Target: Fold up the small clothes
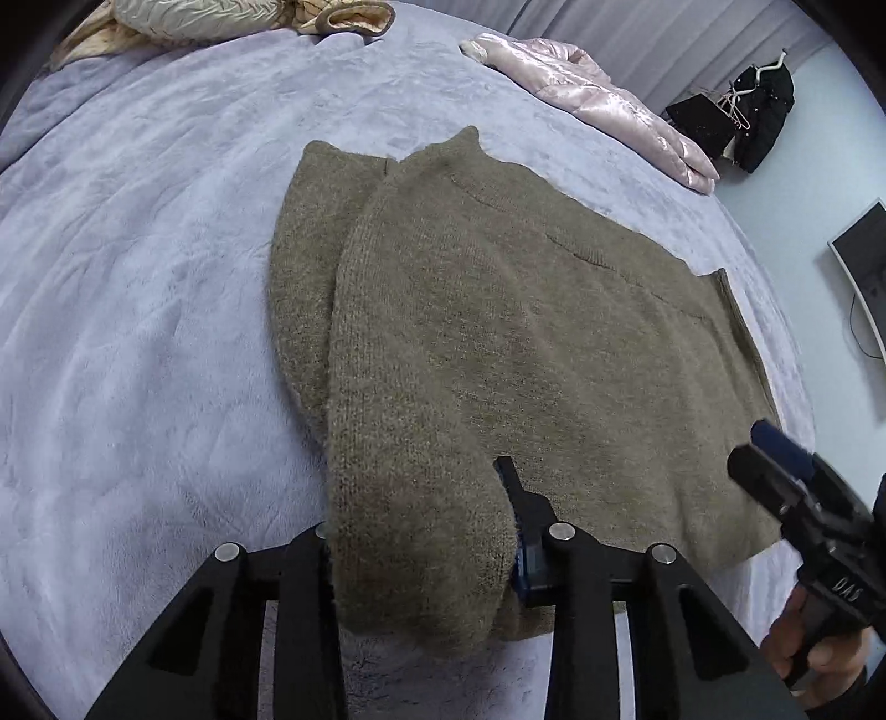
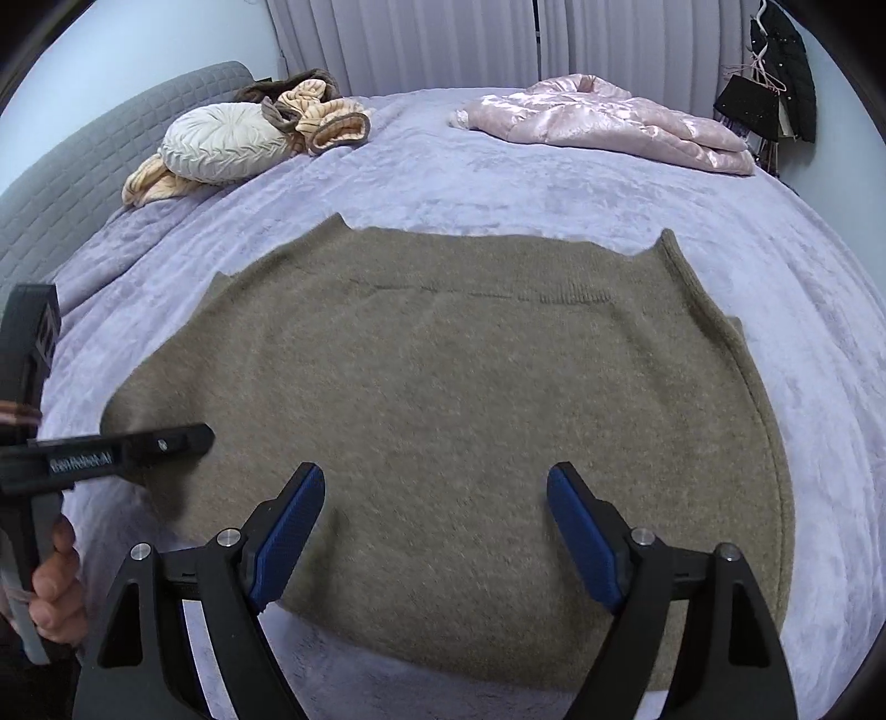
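Left gripper half-buried in sweater fold

Lavender plush bedspread covering the bed. Near the grey quilted headboard: a round cream pleated cushion resting against a crumpled peach-and-brown striped garment. At the far edge: a shiny pink quilted jacket. Behind, pale pleated curtains; dark clothes on hangers at right. A dark monitor stands beside the bed.
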The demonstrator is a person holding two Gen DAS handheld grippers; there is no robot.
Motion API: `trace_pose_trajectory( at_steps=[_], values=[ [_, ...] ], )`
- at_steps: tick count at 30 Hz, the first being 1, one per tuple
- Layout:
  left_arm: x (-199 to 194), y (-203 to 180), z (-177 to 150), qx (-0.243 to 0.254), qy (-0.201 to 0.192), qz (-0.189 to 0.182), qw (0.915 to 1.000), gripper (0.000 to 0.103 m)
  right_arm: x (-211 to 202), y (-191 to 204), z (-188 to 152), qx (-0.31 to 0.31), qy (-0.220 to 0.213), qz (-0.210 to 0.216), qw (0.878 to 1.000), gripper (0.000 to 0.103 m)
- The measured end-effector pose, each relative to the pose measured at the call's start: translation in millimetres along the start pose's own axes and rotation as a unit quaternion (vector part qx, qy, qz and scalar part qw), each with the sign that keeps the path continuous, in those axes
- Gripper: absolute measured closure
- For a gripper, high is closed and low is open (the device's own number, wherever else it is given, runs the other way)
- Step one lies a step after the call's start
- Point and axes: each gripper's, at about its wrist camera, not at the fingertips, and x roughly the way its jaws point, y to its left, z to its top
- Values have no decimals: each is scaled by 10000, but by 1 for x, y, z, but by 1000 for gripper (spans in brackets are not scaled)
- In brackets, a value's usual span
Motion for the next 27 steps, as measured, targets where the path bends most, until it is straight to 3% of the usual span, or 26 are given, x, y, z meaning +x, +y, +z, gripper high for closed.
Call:
trace_pose_trajectory(
  at_steps=[3, 8, 15, 22, 27],
  values=[
    [-4, -5, -3, 83, -169, 158, 9997, 72, 5, 11, 31, -44, 130, 347, 9993, 18],
    [-8, -6, -10, 131, -454, 217, 9986, 72, 37, 44, 88, -26, 735, 1266, 9892, 18],
    [-7, -10, -11, 284, -573, 299, 9975, 72, 106, 119, 136, -620, 1702, 1565, 9709, 18],
    [-8, -15, -16, 509, -642, 461, 9956, 72, 160, 180, 153, -1066, 2382, 1293, 9566, 18],
    [-8, -22, -16, 633, -671, 505, 9945, 72, 177, 208, 157, -1632, 2548, 845, 9494, 18]
  ],
)
